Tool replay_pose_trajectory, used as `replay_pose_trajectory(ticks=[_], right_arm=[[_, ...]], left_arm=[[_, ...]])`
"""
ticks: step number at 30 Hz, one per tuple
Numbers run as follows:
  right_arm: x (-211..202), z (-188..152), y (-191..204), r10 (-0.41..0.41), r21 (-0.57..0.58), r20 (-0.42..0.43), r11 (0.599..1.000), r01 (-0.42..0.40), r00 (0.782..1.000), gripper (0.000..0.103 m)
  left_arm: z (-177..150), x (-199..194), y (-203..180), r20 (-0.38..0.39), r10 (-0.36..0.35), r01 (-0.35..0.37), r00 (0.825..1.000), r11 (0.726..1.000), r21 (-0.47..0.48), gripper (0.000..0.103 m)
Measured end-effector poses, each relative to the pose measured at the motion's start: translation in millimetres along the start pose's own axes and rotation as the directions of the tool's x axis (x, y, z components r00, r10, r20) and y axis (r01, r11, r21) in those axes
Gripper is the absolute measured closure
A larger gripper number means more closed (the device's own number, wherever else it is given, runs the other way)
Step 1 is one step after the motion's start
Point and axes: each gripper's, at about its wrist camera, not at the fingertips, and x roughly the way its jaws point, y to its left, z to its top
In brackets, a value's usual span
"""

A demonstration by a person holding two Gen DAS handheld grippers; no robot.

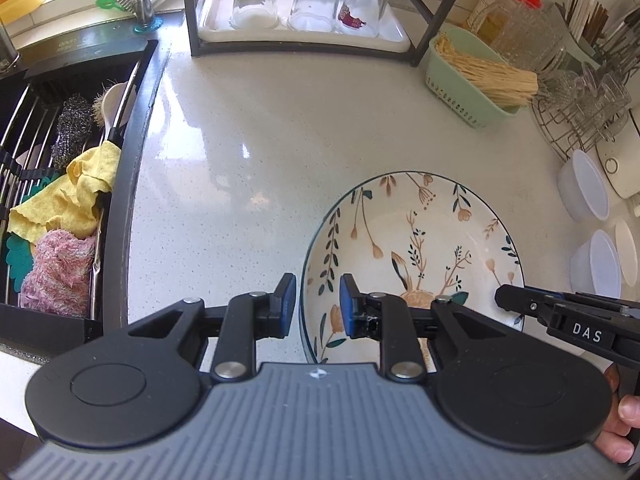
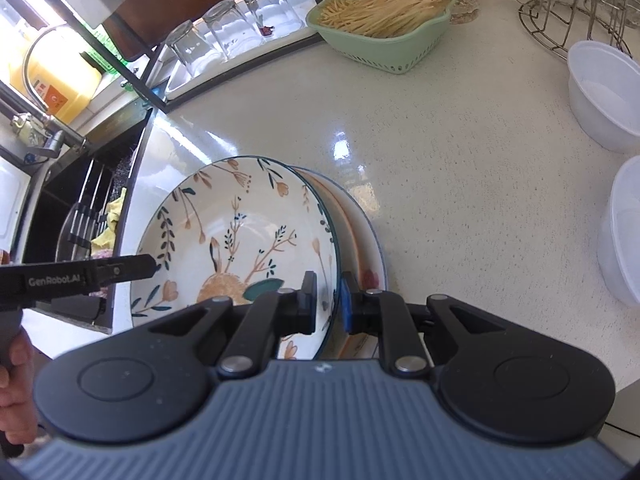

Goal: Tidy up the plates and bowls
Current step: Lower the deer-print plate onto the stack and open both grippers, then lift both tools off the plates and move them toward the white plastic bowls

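Note:
A deep floral plate (image 1: 412, 240) with a teal rim is held between both grippers over the white counter. My left gripper (image 1: 318, 304) is shut on its left rim, which runs between the blue pads; in the right wrist view the left gripper (image 2: 150, 266) meets that rim. My right gripper (image 2: 327, 304) is shut on the right rim of the floral plate (image 2: 240, 216), and in the left wrist view the right gripper (image 1: 504, 298) reaches in from the right. A second plate (image 2: 360, 224) with an orange band lies under it, mostly hidden.
Two white plastic bowls (image 2: 604, 96) (image 2: 624, 236) stand at the right. A green basket (image 1: 472, 76) of sticks and a wire rack (image 1: 580, 108) of glasses sit behind. A tray (image 1: 304, 36) with upturned glasses is at the back. The sink (image 1: 132, 160) with cloths lies left.

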Motion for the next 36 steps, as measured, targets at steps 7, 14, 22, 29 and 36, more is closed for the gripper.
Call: replay_pose_trajectory(ticks=[7, 14, 22, 29, 36], right_arm=[[-5, 8, 6, -0.049, -0.075, 0.034, 0.996, 0.051, 0.998, 0.087], [-5, 11, 1, -0.059, -0.063, 0.048, 0.996, 0.062, 0.997, 0.088], [-29, 19, 15, -0.056, -0.075, 0.162, 0.995, 0.069, 0.985, 0.088], [-70, 23, 26, -0.009, -0.047, 0.284, 0.999, 0.023, 0.959, 0.088], [-104, 19, 36, -0.008, -0.053, 0.36, 0.998, 0.029, 0.933, 0.088]], left_arm=[[5, -7, 6, 0.026, -0.041, 0.043, 0.999, 0.997, -0.064, 0.077], [9, -10, 4, 0.041, -0.057, 0.059, 0.998, 0.996, -0.059, 0.077], [20, -30, -8, 0.099, -0.083, 0.084, 0.992, 0.996, -0.008, 0.077], [31, -64, -16, 0.169, -0.106, 0.106, 0.98, 0.994, 0.012, 0.077], [28, -97, -29, 0.23, -0.132, 0.129, 0.964, 0.991, 0.029, 0.077]])
